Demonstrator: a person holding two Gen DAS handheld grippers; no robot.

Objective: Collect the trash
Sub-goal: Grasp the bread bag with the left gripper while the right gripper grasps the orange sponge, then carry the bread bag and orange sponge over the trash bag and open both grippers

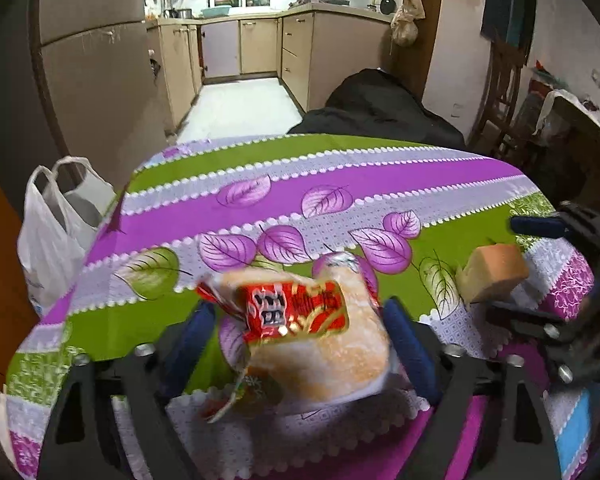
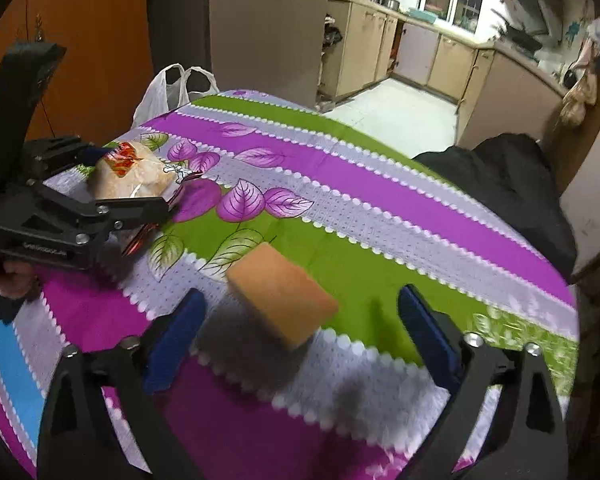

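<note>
A bread bun in a clear wrapper with a red label (image 1: 304, 332) lies between the blue pads of my left gripper (image 1: 300, 322), whose jaws stand wide around it; whether they touch it I cannot tell. It also shows in the right wrist view (image 2: 134, 174), with the left gripper (image 2: 136, 178) around it. An orange sponge block (image 2: 282, 296) lies on the tablecloth just ahead of my right gripper (image 2: 302, 312), which is open and empty. The sponge also shows in the left wrist view (image 1: 492, 272), with the right gripper (image 1: 512, 264) at it.
The table carries a purple, green and grey leaf-print cloth (image 1: 340, 184). A white plastic bag (image 1: 56, 224) stands open off the table's left edge, also in the right wrist view (image 2: 168, 88). A black bag (image 1: 380, 108) sits beyond the far edge. Kitchen cabinets stand behind.
</note>
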